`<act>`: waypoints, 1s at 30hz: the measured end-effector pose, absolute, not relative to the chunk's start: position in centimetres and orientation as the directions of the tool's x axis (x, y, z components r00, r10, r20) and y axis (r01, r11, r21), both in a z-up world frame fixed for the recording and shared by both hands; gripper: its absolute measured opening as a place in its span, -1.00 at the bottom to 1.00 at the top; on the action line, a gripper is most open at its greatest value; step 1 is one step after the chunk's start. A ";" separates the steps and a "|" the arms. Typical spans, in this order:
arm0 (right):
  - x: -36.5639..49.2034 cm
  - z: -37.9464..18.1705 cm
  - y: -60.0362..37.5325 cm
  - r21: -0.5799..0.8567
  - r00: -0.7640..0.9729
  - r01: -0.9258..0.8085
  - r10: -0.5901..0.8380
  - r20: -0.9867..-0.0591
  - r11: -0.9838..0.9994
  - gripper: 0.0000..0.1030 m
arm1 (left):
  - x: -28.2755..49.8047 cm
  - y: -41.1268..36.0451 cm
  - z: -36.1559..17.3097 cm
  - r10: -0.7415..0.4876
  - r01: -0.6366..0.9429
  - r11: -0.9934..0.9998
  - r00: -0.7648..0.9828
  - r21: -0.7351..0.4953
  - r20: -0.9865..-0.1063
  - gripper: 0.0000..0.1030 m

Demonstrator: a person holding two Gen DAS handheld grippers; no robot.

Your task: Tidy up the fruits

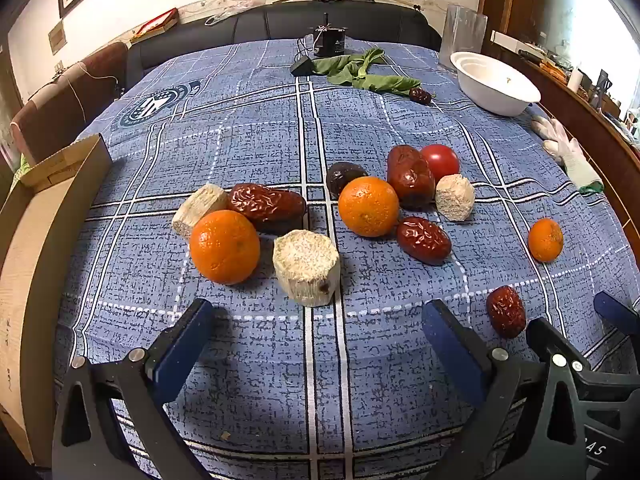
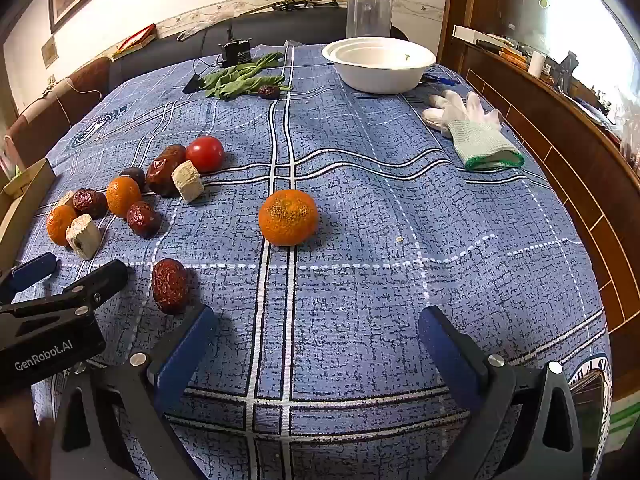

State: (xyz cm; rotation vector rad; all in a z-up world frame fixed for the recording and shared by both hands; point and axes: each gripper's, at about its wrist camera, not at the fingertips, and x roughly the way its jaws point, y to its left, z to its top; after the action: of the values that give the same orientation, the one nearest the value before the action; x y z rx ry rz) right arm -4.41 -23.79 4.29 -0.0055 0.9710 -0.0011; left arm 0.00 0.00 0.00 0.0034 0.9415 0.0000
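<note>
Fruits lie loose on a blue checked tablecloth [image 1: 240, 140]. In the left wrist view my left gripper [image 1: 316, 320] is open and empty, just short of an orange [image 1: 224, 246] and a pale cut stalk piece [image 1: 306, 266]. Beyond lie red dates [image 1: 266, 202], a second orange [image 1: 368, 206], a red tomato [image 1: 440, 160] and a small orange [image 1: 545, 239]. In the right wrist view my right gripper [image 2: 316, 326] is open and empty, with that small orange [image 2: 288, 217] ahead of it and a date [image 2: 170, 285] by its left finger. A white bowl [image 2: 378, 64] stands at the far right.
A cardboard box [image 1: 32, 240] stands at the left table edge. Green leaves [image 1: 360, 72] and a dark date [image 1: 420, 96] lie at the back near a black device [image 1: 330, 40]. A white glove [image 2: 474, 130] lies at the right. A wooden ledge [image 2: 568, 152] borders the table's right side.
</note>
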 end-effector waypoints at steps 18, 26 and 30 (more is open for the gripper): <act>-4.4 4.3 -23.8 -0.005 0.565 -0.001 -0.003 -0.825 1.000 0.99 | 0.0 0.0 0.0 0.002 0.001 1.000 0.589 0.003 -0.808 1.00; -4.5 4.3 -23.8 -0.003 0.564 0.001 -0.003 -0.826 1.000 0.99 | 0.2 0.1 0.1 -0.012 0.030 1.000 0.567 0.006 -0.824 1.00; -4.3 4.4 -23.7 0.003 0.535 0.015 -0.005 -0.845 1.000 0.99 | 0.4 -0.2 0.0 -0.034 0.072 0.997 0.553 0.007 -0.832 1.00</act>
State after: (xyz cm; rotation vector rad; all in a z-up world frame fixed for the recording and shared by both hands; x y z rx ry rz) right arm -4.34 -23.73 4.42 0.0101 1.0065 -0.0119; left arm 0.37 -0.19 -0.02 0.0417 0.9826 -0.0629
